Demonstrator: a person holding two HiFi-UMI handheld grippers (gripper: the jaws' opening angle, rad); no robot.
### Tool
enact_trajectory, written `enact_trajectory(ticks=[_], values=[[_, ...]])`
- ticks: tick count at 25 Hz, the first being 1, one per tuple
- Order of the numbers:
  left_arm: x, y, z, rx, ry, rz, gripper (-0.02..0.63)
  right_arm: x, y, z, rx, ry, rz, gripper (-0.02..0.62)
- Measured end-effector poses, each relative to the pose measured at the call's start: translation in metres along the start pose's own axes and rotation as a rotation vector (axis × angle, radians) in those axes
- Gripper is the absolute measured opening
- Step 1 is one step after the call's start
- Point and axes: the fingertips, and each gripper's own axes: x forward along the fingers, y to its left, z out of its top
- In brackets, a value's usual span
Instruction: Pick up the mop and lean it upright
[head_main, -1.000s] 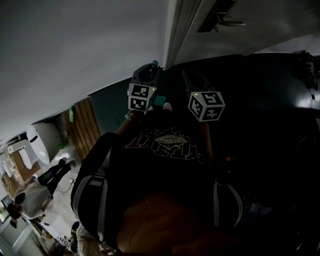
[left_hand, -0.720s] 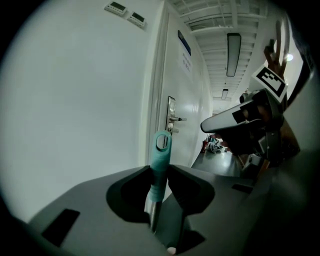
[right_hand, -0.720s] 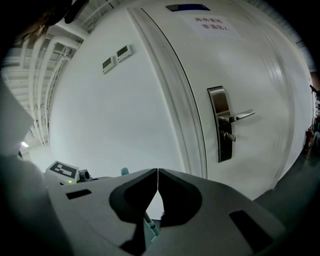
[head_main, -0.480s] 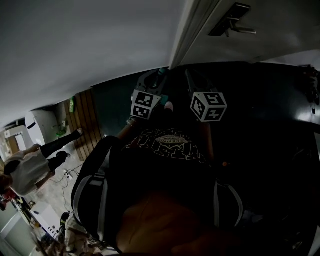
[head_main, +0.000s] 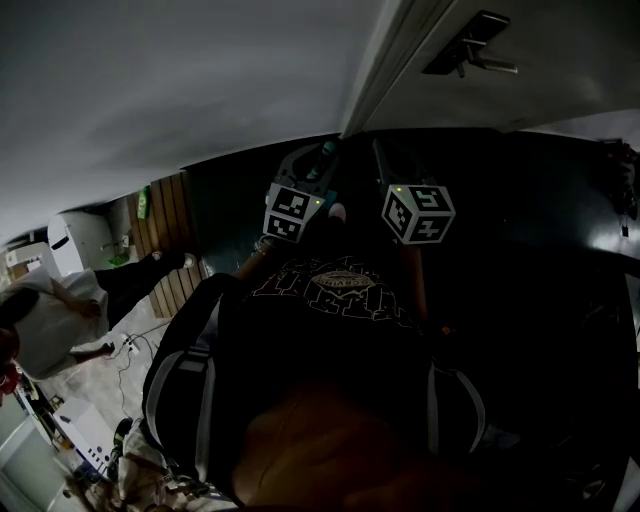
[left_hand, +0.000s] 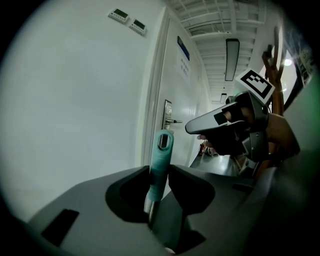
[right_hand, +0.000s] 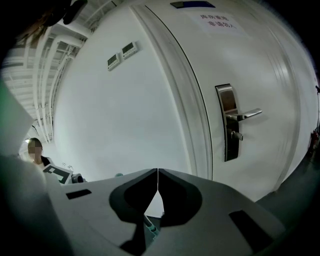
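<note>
The left claw (left_hand: 160, 169) is clamped on the mop handle (left_hand: 162, 145) close to the white wall (left_hand: 75, 100), the right claw (right_hand: 158, 172) is closed on nothing, so the mop should be tipped slowly onto the wall.

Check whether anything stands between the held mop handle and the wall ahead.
Nothing visible does. The left claw is shut on the mop handle, and past it the left gripper view shows only bare white wall. The right claw, shut, is off to the side.
</note>
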Motion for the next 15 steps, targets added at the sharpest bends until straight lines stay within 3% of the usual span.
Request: enact_trajectory(ticks=[15], values=[[-0.0039,-0.0053,-0.0002,0.002,0.009,-0.006,0.149,-0.0056,0.0048,-0.0020,0.004,-0.002,0.001,0.020]])
